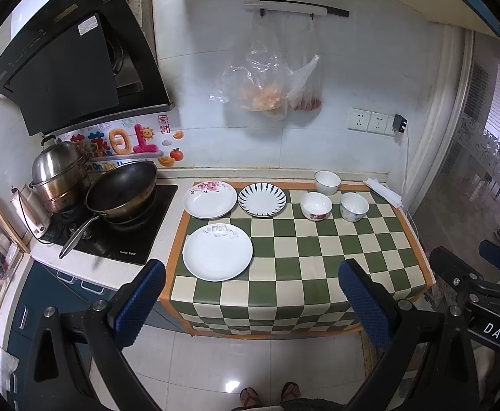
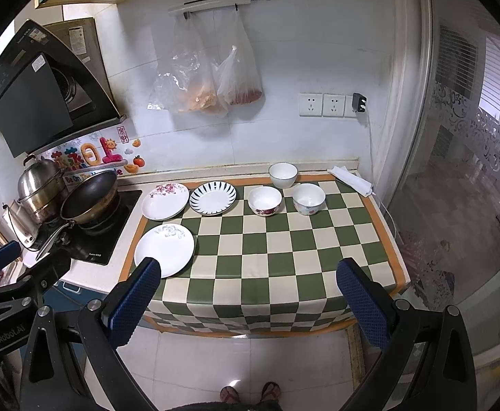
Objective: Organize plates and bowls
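Nearest: left gripper (image 1: 251, 303) and right gripper (image 2: 248, 303), both spread wide and gripping nothing, held back over the floor short of the counter edge. Between the blue pads (image 2: 131, 303), only the front hem of the checkered cloth (image 1: 318, 250).

On the cloth's near left, a plain white plate (image 1: 217, 251), embossed at its far rim, lying alone. Behind it, side by side and almost touching, a pink-flowered plate (image 1: 209, 199) and a blue-rayed plate (image 1: 262, 199). To the right, well apart from the plates, a rose-patterned bowl (image 1: 316, 206) and a floral bowl (image 1: 354, 207) in a row, with a dark-rimmed white bowl (image 1: 327, 182) just behind them by the wall. All six upright and apparently empty; no food or liquid visible in any.

Judged from this layout: nothing stacked or nested yet, so the task looks barely begun, with all the gathering of plates and bowls left.

Farther left, a wok (image 1: 121, 188) and steel steamer pot (image 1: 60, 174) on the hob. On the wall rail, two plastic bags (image 1: 267, 78) holding something orange and something red.
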Tool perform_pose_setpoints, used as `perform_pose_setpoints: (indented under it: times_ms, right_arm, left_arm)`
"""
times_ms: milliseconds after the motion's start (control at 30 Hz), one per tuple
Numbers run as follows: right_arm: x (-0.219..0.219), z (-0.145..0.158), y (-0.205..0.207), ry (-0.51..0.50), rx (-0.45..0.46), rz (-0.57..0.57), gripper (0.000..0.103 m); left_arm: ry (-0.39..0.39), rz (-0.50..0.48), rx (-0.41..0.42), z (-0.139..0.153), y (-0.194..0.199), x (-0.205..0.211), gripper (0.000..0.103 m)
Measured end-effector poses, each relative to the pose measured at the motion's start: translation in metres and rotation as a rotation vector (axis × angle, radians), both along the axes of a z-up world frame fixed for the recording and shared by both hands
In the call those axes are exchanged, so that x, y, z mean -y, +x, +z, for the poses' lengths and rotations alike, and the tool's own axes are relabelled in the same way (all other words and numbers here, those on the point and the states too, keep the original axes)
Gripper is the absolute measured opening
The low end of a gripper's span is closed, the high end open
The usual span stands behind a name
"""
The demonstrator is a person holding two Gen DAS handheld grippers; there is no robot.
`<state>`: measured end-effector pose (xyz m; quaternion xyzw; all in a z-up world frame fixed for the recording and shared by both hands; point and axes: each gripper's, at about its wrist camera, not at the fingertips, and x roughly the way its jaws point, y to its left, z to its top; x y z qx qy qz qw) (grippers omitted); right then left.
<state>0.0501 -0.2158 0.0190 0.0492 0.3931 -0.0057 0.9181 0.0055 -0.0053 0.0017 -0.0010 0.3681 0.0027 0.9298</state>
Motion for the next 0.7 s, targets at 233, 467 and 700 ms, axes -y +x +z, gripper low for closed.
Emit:
perform_pose_setpoints:
  times_ms: [233,467,700]
  right_arm:
    - [-0.0008,0.0002,0.0016,0.001,0.002,0.003,0.103]
    - [-0.0026,0.0014,0.0019,0.003,0.001,0.004,0.103]
    - [-0.0044,0.0024,0.0012,0.003,0.004,0.002,0.103]
  left_arm:
    - [-0.006,0.004,0.005,0.0045,0.0061,-0.0036,0.103]
    - [-0.007,0.003,0.008,0.0051,0.0050,-0.0062,0.103]
    - [-0.006,0.004,0.009,0.0046,0.0031,-0.0071,0.103]
